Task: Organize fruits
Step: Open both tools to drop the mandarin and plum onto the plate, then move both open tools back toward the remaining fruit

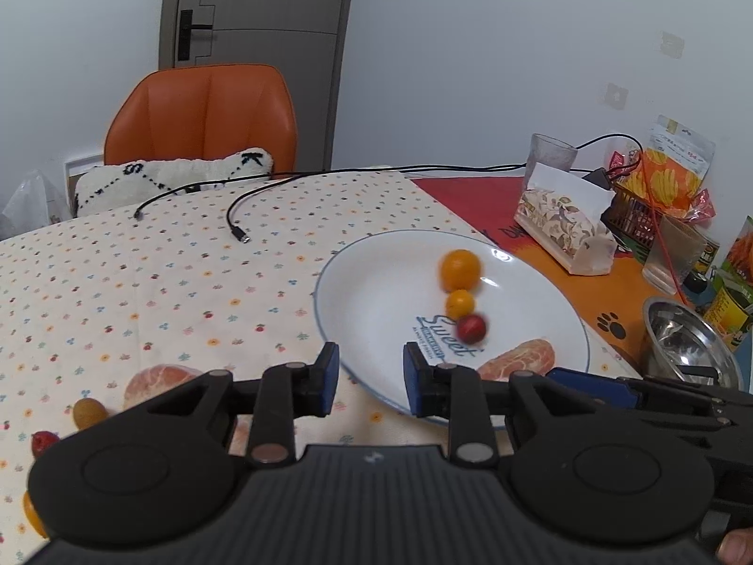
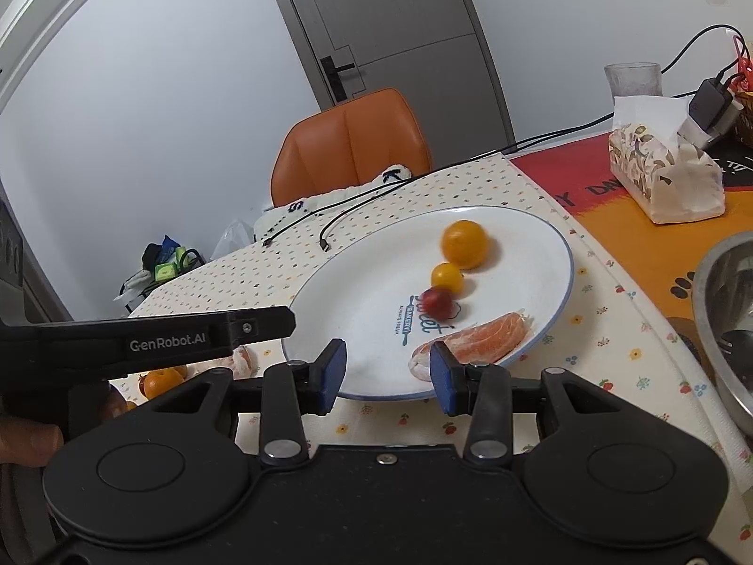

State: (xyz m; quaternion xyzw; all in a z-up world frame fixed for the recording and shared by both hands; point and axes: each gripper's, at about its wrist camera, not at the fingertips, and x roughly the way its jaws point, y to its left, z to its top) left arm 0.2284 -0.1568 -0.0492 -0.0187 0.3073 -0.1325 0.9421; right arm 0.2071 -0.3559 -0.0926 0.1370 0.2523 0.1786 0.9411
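Both sets of tongs hang empty and spread wide above the near edge of a white plate on the patterned counter. The left tongs straddle the plate's near-left rim; the right tongs frame its near edge, one blue pad just in front of a peeled citrus segment.

Four fruits lie on the plate: a large orange toward the far side, a small yellow-orange fruit touching it on the near side, a small red fruit next in the line over the printed "Sweet" lettering, and the citrus segment along the near-right rim.

More fruit waits off the plate, on the cloth to the near left: another peeled citrus piece, a small brownish-yellow fruit, a small red one and an orange one at the frame's edge. The right wrist view shows some of this cluster partly hidden behind the left tool.

By this showing the job stands roughly half done, with at least four pieces left to gather. A steel bowl sits to the right of the plate, and a tissue box and loose cables lie farther back.
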